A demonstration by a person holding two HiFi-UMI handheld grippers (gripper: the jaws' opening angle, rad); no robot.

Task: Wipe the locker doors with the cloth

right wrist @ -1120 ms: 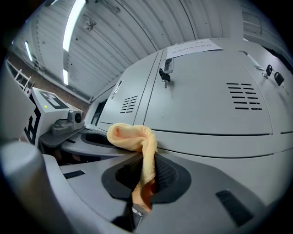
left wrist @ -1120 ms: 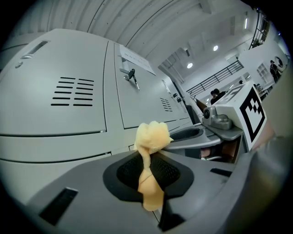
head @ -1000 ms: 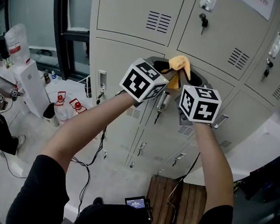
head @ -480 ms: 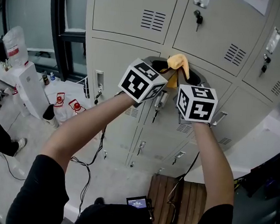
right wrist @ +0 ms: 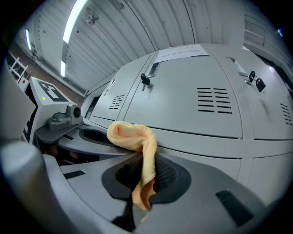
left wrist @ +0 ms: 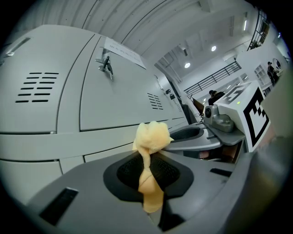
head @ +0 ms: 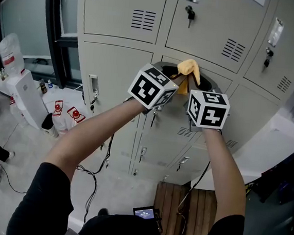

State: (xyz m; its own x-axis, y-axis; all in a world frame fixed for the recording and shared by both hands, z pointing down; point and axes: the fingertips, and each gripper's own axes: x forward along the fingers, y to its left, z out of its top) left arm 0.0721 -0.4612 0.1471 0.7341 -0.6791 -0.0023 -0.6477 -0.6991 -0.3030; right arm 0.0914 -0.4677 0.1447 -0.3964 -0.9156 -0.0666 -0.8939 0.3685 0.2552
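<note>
A yellow cloth [head: 189, 69] is bunched between both grippers, held up close in front of the grey locker doors [head: 113, 64]. My left gripper [head: 180, 77] is shut on one end of the cloth [left wrist: 149, 142], which runs down between its black pads [left wrist: 165, 171]. My right gripper [head: 194, 81] is shut on the other end of the cloth [right wrist: 135, 138], which hangs folded over its pads [right wrist: 165, 175]. The two grippers sit side by side, almost touching. Each shows in the other's view: the right gripper [left wrist: 229, 119] and the left gripper [right wrist: 57, 119].
Lockers fill the wall ahead, with keys [head: 188, 12] and handles [head: 92, 86] sticking out. A dark window frame [head: 50, 33] stands at left. Below it are a white dispenser [head: 25, 95] and bottles [head: 73, 115]. Cables [head: 92, 179] and a wooden pallet [head: 190, 209] lie on the floor.
The head view has swung, so the lockers sit lower and further left in frame. Both grippers stay together, shut on the cloth. The person at the left edge has mostly gone from view.
</note>
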